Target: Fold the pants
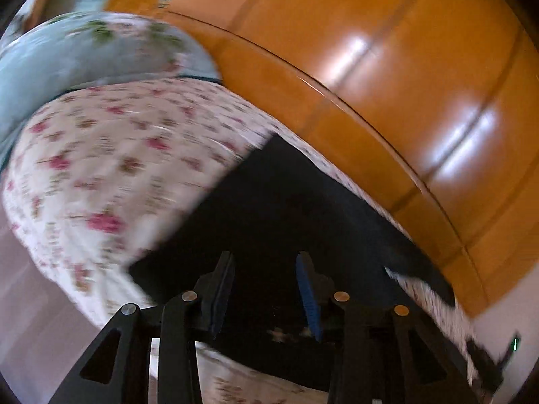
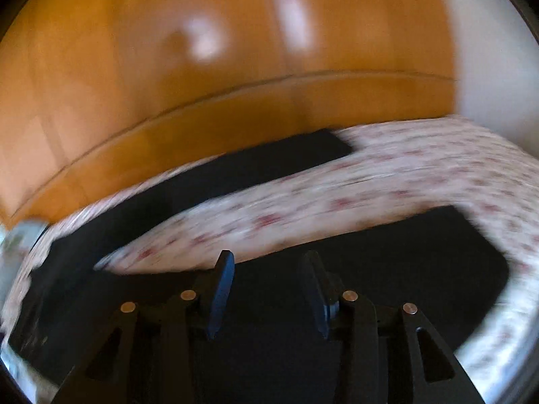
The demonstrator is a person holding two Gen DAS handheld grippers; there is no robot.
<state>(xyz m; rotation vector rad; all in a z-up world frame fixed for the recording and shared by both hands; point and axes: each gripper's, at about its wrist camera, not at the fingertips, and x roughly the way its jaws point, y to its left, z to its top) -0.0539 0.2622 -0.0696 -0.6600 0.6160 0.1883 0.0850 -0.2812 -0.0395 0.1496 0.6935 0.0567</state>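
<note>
Black pants [image 1: 276, 208] lie flat on a bed with a floral sheet [image 1: 111, 155]. In the right wrist view the pants [image 2: 387, 269] show two legs spread apart, with a strip of sheet [image 2: 303, 202] between them. My left gripper [image 1: 266, 266] is open and empty, just above the pants. My right gripper [image 2: 269, 262] is open and empty, over the nearer pant leg. Both views are motion-blurred.
A glossy orange wooden headboard or wardrobe [image 1: 387, 67] stands right behind the bed. A blue-grey pillow [image 1: 67, 57] lies at the far left of the bed. A pale wall [image 2: 488, 50] is at the right. A dark object [image 1: 485, 360] lies at the bed's edge.
</note>
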